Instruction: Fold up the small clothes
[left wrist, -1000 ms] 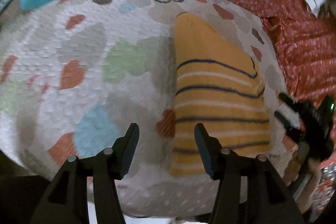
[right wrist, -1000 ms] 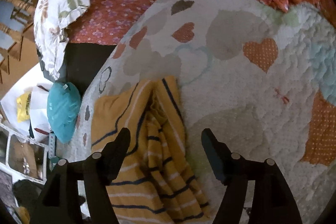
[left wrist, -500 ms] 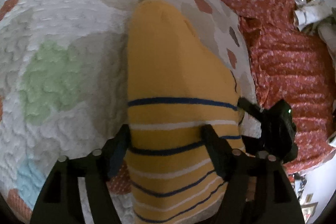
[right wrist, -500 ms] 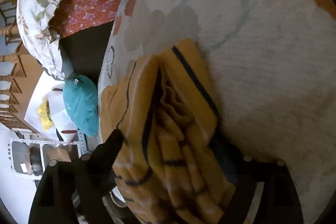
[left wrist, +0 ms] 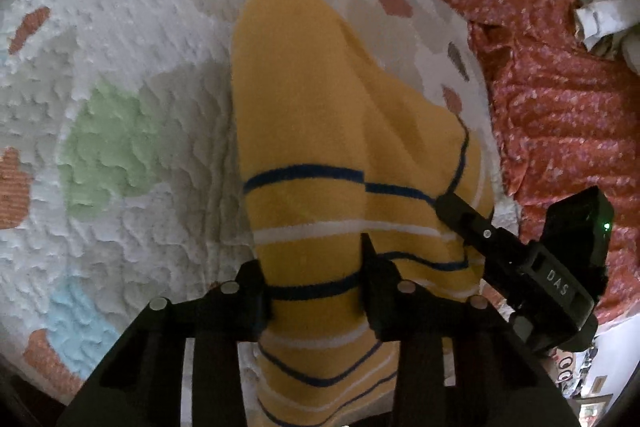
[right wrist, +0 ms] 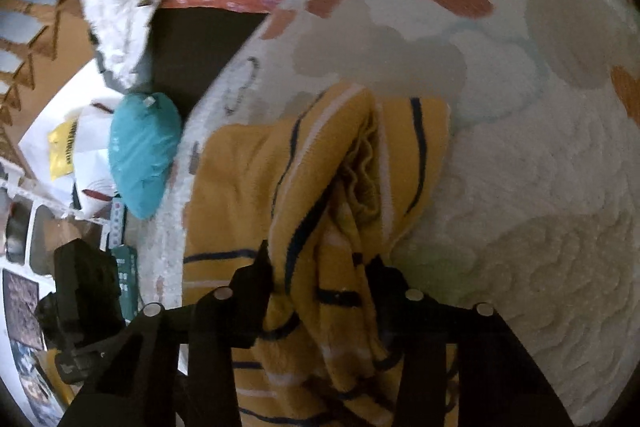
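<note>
Your white quilted bedspread with pastel hearts (left wrist: pixel 132 155) carries the mustard-yellow knit garment with navy and white stripes (left wrist: pixel 320 131), already doubled lengthwise but bunched, with a further fold still to make. Your left tool (left wrist: pixel 314 287) and right tool (right wrist: pixel 320 291) are closing, cloth between their jaws.

Soft knit garment (left wrist: pixel 328 115), nubbly quilted bedspread (left wrist: pixel 120 75)

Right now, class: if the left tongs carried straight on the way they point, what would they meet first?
The yellow striped garment: its fabric already sits between the closing left tongs, lying on the heart-patterned quilt.
</note>
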`<state>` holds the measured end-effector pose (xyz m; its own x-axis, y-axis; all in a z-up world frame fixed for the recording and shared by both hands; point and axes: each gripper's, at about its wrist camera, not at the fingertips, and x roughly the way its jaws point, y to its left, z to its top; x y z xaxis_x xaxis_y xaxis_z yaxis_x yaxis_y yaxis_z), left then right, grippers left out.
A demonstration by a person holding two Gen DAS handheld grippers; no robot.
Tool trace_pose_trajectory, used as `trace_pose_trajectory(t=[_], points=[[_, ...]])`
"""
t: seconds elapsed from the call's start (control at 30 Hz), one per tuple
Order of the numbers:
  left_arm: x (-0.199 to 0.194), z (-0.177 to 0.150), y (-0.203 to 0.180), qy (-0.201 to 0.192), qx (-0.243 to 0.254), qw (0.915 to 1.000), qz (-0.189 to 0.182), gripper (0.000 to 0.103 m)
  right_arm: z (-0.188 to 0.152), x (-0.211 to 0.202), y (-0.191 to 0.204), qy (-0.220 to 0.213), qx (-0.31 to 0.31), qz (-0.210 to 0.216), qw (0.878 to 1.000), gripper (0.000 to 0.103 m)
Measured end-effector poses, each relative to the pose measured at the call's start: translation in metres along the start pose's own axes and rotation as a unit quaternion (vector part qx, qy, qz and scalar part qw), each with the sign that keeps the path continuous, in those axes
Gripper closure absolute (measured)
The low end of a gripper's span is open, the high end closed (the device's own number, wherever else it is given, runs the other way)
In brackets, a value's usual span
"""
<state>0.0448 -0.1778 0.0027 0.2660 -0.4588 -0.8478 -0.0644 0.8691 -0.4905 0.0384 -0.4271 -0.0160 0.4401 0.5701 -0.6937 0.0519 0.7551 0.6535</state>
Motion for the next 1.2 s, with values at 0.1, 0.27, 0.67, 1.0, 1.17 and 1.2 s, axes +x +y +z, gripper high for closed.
trace_pose_trajectory(t=[0.1,0.27,0.67,1.0,1.17,1.2], points=[[-0.023,0.009,0.001,-0.021,0.000,0.9997,0.008,0.067,0.002,-0.001,0.019,-0.009,-0.016,0.021,1.000,0.059],[-0.053,0.033,0.009,-0.056,-0.006,0.9983,0.017,0.067,0.016,0.002,0.065,-0.030,-0.054,0.048,0.997,0.059],[-0.051,0.093,0.033,-0.086,0.000,0.9941,0.066,0.067,0.052,0.052,0.079,-0.047,-0.037,0.062,0.996,0.059],[-0.017,0.099,0.064,-0.070,-0.040,0.9920,0.097,0.065,0.065,0.085,0.039,-0.050,-0.011,-0.026,0.998,0.041],[-0.049,0.078,0.060,-0.101,-0.031,0.9903,0.089,0.065,0.074,0.033,0.036,-0.125,0.010,-0.008,0.992,0.041],[-0.054,0.074,0.060,-0.106,-0.032,0.9898,0.089,0.065,0.074,0.025,0.039,-0.135,0.008,0.002,0.991,0.041]])
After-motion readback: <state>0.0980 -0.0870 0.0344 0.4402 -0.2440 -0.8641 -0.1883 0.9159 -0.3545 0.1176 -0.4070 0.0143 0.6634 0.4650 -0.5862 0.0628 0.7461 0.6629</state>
